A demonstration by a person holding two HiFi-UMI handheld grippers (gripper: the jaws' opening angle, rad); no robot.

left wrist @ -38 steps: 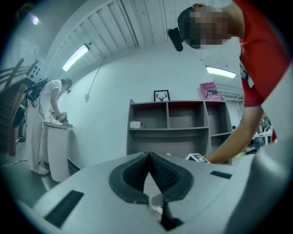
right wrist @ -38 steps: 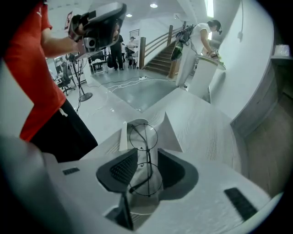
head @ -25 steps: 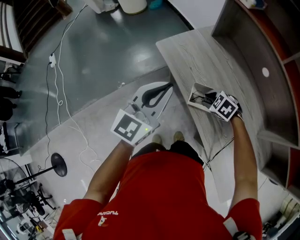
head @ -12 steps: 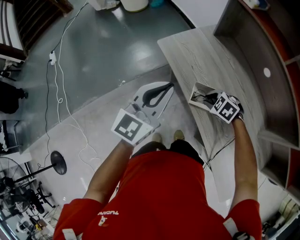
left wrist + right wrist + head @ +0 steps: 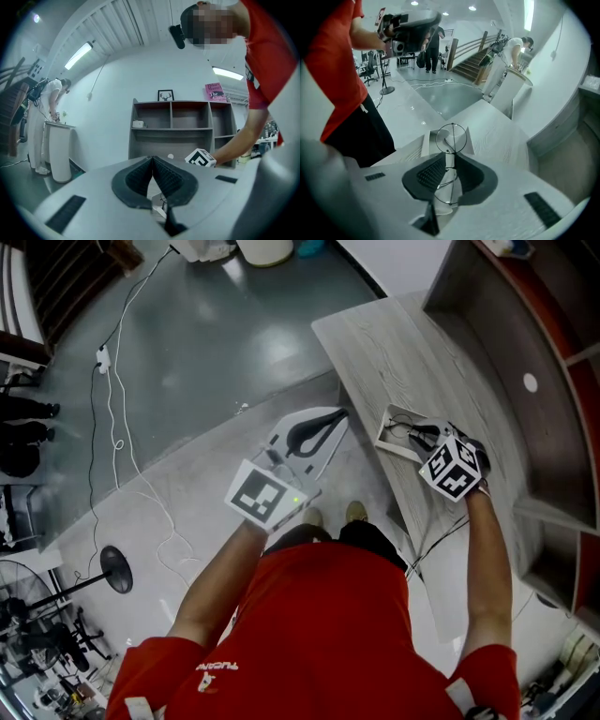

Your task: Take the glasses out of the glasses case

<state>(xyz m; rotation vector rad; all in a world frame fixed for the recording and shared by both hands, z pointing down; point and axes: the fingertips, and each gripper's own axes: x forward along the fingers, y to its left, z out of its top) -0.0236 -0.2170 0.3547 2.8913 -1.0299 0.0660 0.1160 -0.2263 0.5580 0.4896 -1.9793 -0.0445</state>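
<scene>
A thin black wire-framed pair of glasses is pinched between the pads of my right gripper, whose jaws have just been closing on it. One round lens sticks out past the fingertips, just above the open white glasses case. In the head view the case lies near the edge of the wooden table, with the right gripper tilted down over it. My left gripper is shut and empty, held level over the floor to the left of the table. Its pads meet.
A grey shelving unit runs along the table's far side, also in the left gripper view. Cables and a round stand base lie on the floor at left. A person in white stands at a white pedestal.
The right gripper has closed on the glasses and risen a little from the case, rolling slightly. The left gripper has stayed where it was.
</scene>
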